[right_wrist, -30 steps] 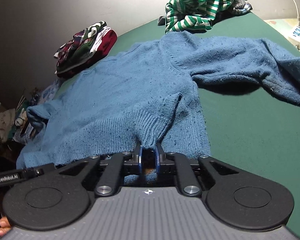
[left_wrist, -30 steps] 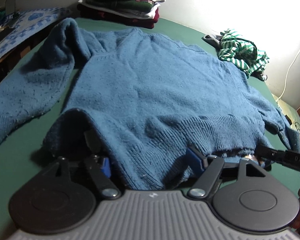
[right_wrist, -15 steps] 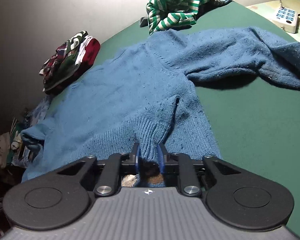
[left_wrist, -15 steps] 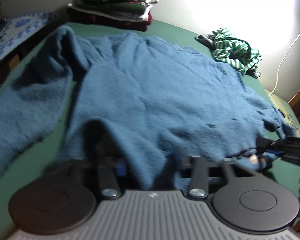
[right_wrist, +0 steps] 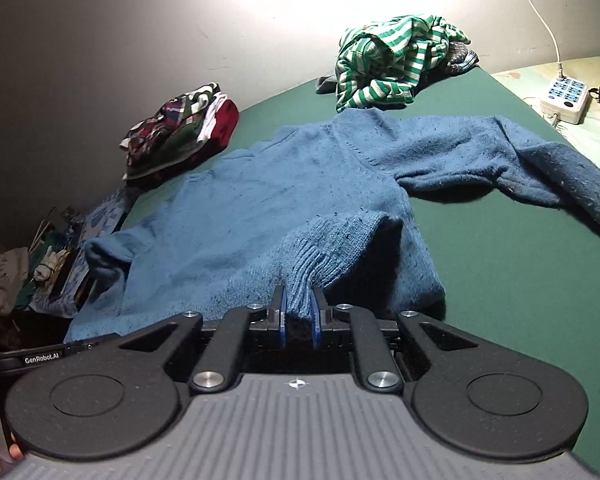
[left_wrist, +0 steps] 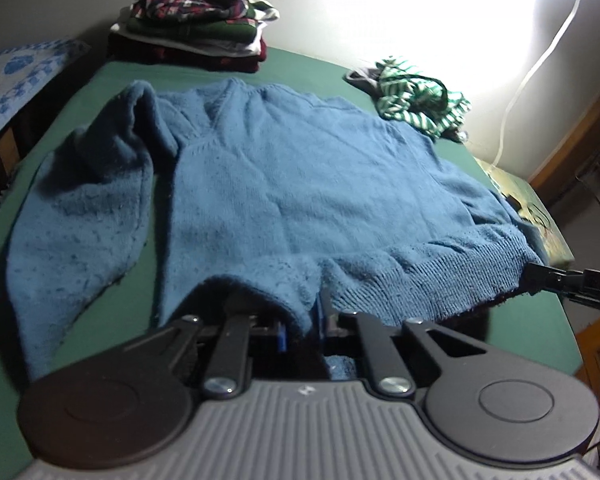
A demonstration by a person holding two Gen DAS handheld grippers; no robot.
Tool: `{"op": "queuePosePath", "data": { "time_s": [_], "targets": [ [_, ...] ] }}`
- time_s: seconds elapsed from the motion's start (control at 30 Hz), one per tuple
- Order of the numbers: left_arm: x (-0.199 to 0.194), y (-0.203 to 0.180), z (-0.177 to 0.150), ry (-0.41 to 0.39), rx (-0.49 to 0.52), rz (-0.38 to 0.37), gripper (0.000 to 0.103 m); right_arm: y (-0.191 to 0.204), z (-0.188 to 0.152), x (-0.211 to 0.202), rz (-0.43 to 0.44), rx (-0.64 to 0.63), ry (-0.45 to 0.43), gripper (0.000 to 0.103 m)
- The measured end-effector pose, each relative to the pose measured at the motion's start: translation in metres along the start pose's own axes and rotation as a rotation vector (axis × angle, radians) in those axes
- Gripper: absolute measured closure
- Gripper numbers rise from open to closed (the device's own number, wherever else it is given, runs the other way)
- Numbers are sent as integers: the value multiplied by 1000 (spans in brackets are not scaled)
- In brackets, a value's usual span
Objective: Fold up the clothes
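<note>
The ribbed hem of the blue knitted sweater [left_wrist: 300, 184] is pinched by the left gripper [left_wrist: 302, 328] and, further along, by the right gripper [right_wrist: 298, 316], and is lifted off the green table surface [right_wrist: 520, 272]. The sweater's body is spread flat beyond. At the far edge, a crumpled green-and-white striped garment [right_wrist: 392, 60] and a stack of folded clothes [left_wrist: 196, 28] are seen.

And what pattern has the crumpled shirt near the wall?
Green and white stripes on the crumpled shirt; the right wrist view shows it best.
</note>
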State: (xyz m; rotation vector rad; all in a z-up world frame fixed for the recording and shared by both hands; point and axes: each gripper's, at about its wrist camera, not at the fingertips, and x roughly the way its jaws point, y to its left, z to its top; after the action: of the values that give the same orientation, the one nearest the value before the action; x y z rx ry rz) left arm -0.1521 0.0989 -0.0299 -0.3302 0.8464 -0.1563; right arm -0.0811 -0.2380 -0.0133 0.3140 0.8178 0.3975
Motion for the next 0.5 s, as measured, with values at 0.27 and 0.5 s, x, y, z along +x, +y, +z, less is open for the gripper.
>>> {"op": "queuePosePath", "data": {
  "time_s": [0.27, 0.5],
  "targets": [
    [-21, -1, -13, 45, 45, -42, 94, 14, -17, -27, 10, -56, 64, 90],
    [-31, -5, -20, 77, 60, -52, 94, 15, -24, -37, 11, -52, 114, 90]
  ]
}}
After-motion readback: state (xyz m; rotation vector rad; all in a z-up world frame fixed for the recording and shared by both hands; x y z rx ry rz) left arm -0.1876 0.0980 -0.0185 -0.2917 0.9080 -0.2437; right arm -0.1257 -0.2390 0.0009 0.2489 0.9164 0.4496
